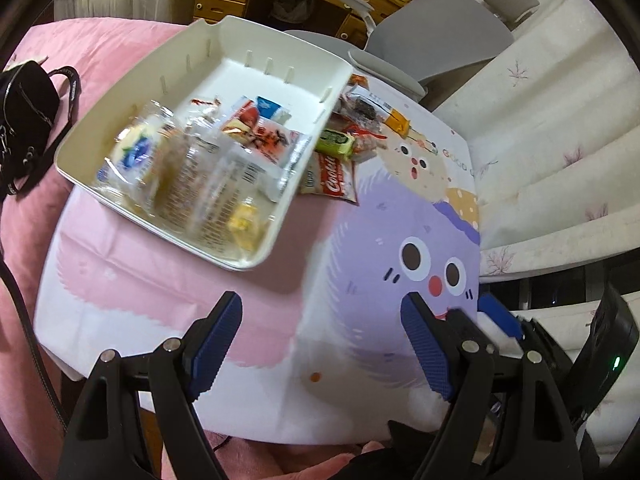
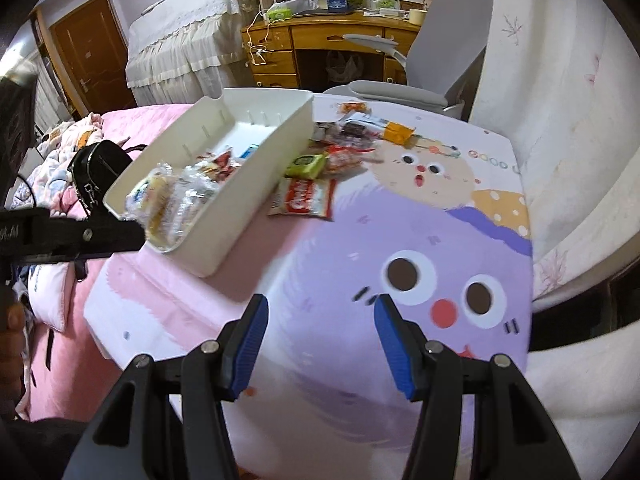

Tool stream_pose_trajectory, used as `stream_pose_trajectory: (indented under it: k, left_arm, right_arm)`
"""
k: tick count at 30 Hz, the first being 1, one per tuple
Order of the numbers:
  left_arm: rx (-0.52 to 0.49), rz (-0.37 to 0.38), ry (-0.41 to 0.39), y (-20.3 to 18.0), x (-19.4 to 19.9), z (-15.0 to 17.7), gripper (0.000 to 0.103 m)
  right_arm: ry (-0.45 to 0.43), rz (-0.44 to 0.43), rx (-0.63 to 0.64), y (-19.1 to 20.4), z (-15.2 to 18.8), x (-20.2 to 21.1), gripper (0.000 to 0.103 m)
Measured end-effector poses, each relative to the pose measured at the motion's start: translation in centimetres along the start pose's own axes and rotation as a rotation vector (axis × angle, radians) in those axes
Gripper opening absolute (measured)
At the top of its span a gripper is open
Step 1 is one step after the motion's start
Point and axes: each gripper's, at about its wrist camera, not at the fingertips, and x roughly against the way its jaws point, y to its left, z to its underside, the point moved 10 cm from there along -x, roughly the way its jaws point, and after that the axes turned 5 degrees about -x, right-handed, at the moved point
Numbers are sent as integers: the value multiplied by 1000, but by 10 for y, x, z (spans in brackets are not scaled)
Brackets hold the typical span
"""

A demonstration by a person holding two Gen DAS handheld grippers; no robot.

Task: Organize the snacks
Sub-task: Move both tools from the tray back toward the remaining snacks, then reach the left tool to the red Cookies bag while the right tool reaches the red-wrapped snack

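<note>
Right wrist view shows us both tongs empty, the left gripper [image 1: 322, 334] wide and the right gripper [image 2: 318, 338] narrower, so we should reach past the white tray [image 2: 256, 172] for the loose snacks [image 2: 340, 152] beside it.

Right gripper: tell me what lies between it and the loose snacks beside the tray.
Nothing stands there. In the right wrist view, only bare cartoon-printed tabletop separates the open right gripper from the red-and-white packet, nearest of the loose snacks.
</note>
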Motion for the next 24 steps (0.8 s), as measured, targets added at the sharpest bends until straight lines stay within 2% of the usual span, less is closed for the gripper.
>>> stream_pose_trajectory:
  k: [7,20,22,24]
  left_arm:
    - [-58,42,-24,-36,-21,-1,81]
    - [-124,-45,-89,-68,-103,-42,81]
    - [-140,-82,-110,-69,-116,-49,81]
    - [-151,-149,-133,-67,-126,-56,81]
  right_arm:
    - [-21,13,-35,-42,-31,-4,56]
    - [6,36,-126,-84,-82,-48,56]
    - [15,36,-152,-89,-87,-57,56]
    - [22,14,-187,-93,-92,-67,56]
